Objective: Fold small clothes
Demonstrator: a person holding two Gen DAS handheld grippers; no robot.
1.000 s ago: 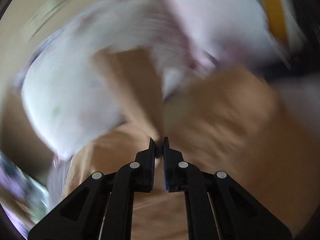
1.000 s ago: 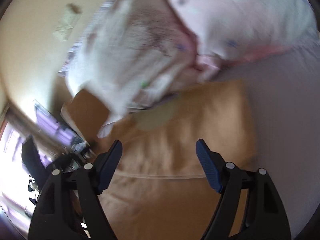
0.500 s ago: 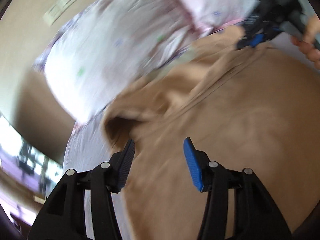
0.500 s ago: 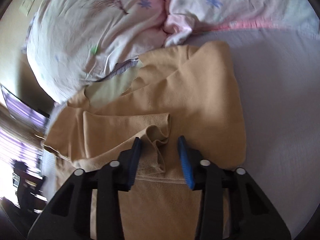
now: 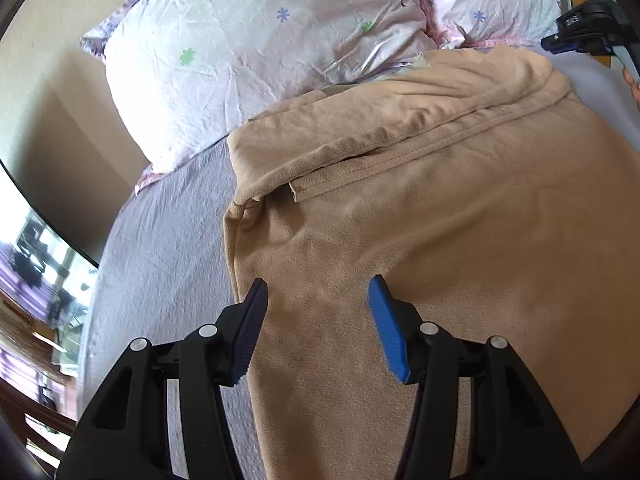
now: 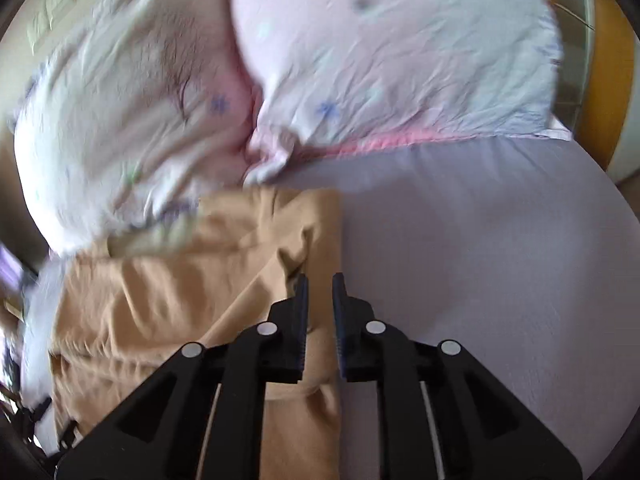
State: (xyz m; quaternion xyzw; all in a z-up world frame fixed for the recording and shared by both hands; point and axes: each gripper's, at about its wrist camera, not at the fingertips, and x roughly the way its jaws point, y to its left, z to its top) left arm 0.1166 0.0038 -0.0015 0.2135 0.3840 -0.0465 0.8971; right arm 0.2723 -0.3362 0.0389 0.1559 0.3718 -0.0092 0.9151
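Observation:
A tan garment (image 5: 440, 200) lies spread on the grey bed sheet (image 5: 160, 260), with a folded layer along its far edge. My left gripper (image 5: 318, 292) is open and empty, hovering over the garment's near left edge. In the right wrist view the same garment (image 6: 180, 288) lies at the left, its right edge running under my right gripper (image 6: 320, 284). That gripper's jaws are nearly closed with a narrow gap, and garment fabric sits between them. The right gripper also shows in the left wrist view (image 5: 580, 36) at the far right.
Two floral pillows (image 5: 260, 52) (image 6: 400, 60) lie against the head of the bed, touching the garment's far edge. Bare grey sheet (image 6: 480, 260) lies to the right of the garment. A wall (image 5: 52, 120) and a window are on the left.
My left gripper went from shut to open and let go of the garment, which now lies flatter. My right gripper closed from wide open to a narrow gap at the garment's right edge.

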